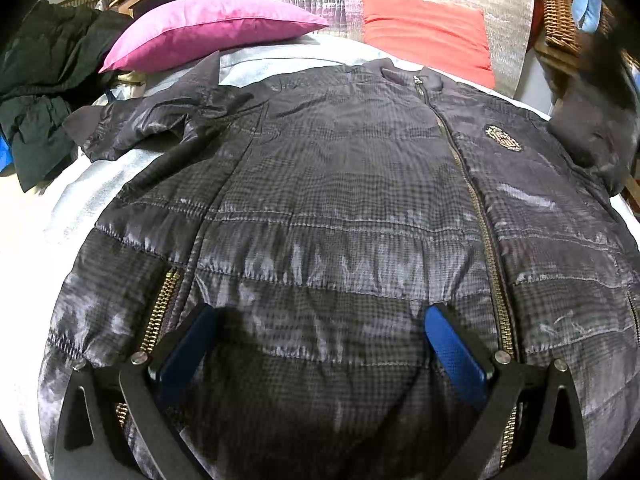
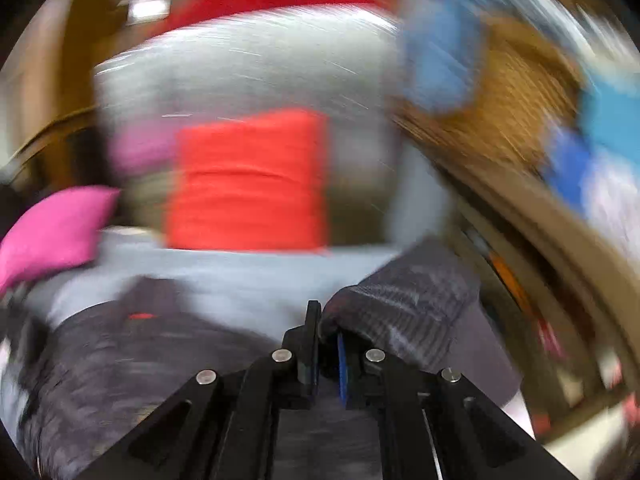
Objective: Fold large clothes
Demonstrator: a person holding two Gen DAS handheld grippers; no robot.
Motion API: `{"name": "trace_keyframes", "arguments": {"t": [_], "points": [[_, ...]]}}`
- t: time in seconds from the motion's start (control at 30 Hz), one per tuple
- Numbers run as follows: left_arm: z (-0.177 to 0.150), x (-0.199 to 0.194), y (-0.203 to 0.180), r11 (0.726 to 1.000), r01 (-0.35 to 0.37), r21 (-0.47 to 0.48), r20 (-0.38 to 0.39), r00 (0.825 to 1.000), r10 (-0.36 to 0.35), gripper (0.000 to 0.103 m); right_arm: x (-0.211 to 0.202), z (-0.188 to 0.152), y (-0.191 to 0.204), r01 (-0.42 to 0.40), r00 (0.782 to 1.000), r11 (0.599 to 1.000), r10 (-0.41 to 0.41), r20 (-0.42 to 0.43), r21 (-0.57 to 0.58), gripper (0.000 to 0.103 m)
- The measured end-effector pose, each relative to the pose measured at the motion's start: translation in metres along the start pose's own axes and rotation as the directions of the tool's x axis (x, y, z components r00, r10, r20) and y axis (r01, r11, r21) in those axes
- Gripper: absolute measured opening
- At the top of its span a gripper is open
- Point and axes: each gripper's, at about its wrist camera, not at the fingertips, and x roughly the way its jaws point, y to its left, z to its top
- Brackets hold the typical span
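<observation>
A dark grey checked quilted jacket (image 1: 340,208) lies front up on a pale bed sheet (image 1: 80,200), zipped, with a crest badge (image 1: 503,140) on the chest. Its left sleeve (image 1: 160,128) is crumpled across the shoulder. My left gripper (image 1: 320,320) is open just above the jacket's lower front, blue pads wide apart. In the blurred right wrist view my right gripper (image 2: 329,340) is shut on the jacket's right sleeve (image 2: 400,300), which is lifted off the bed; that sleeve also shows at the right edge of the left wrist view (image 1: 592,128).
A pink pillow (image 1: 212,28) and a red cushion (image 1: 428,32) lie at the head of the bed. A dark garment pile (image 1: 44,92) sits at the left. A wicker basket (image 1: 560,16) stands at the far right beside the bed.
</observation>
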Motion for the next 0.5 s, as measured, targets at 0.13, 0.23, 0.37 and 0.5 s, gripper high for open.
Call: {"name": "trace_keyframes", "arguments": {"t": [0.13,0.23,0.37,0.5], "points": [[0.001,0.000,0.001,1.000,0.003,-0.003,-0.001,1.000,-0.003,0.103,0.008,-0.040,0.127,-0.202,0.978,0.968,0.192,-0.081,-0.149,0.011],[0.000,0.000,0.001,1.000,0.003,-0.003,-0.003,1.000,-0.003,0.103,0.039,-0.089,0.176,-0.355,0.906,0.926,0.307,-0.292,-0.127,0.058],[0.001,0.000,0.001,1.000,0.003,-0.003,-0.004,1.000,-0.003,0.103,0.061,-0.139,0.177,-0.456,0.796,0.888,0.440,-0.415,0.066,0.103],[0.002,0.001,0.001,1.000,-0.004,0.000,-0.015,1.000,0.004,0.103,0.040,-0.129,0.121,-0.479,0.786,0.826,0.555,-0.273,0.298,0.103]]}}
